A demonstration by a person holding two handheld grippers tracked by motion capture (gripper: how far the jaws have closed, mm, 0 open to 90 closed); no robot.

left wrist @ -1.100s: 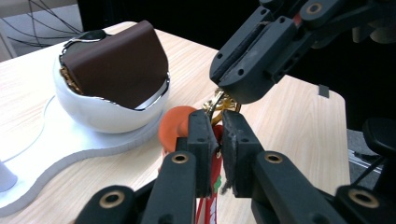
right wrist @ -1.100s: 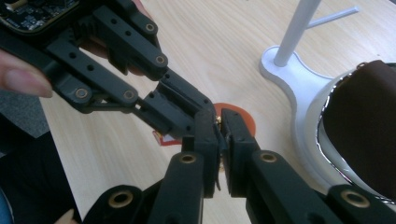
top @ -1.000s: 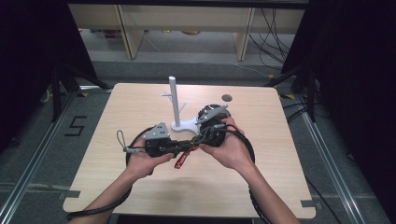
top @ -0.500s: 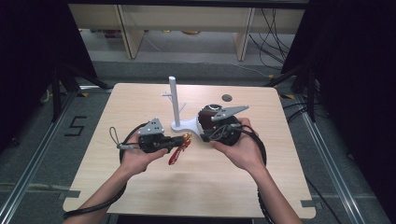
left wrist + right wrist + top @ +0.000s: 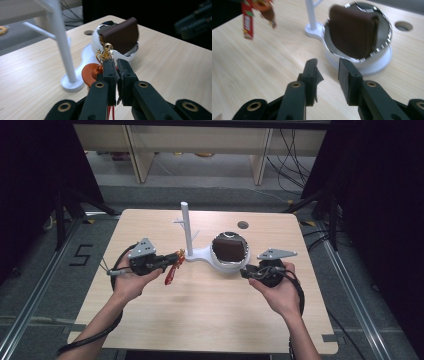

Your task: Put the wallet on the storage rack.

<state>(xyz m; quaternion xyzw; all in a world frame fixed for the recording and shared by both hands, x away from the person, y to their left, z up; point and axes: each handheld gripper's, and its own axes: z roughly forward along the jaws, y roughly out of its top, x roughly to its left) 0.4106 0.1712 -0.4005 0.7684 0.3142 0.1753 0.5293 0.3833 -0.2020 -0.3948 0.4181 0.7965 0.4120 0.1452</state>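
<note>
I have the left gripper (image 5: 161, 262) pinched shut on the red keychain (image 5: 171, 271) left of centre, clasp toward the white stand (image 5: 186, 227) for hanging, while my right gripper (image 5: 248, 272), jaws just opening, holds nothing.

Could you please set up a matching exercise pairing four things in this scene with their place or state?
Things:
1. keychain
2. wallet
3. right gripper
4. stand

Places or states:
A. upright on the table
B. open, nothing between the jaws
C. in the white bowl
D. held in the left gripper

Pairs: 1-D, 2-C, 3-B, 4-A
</note>
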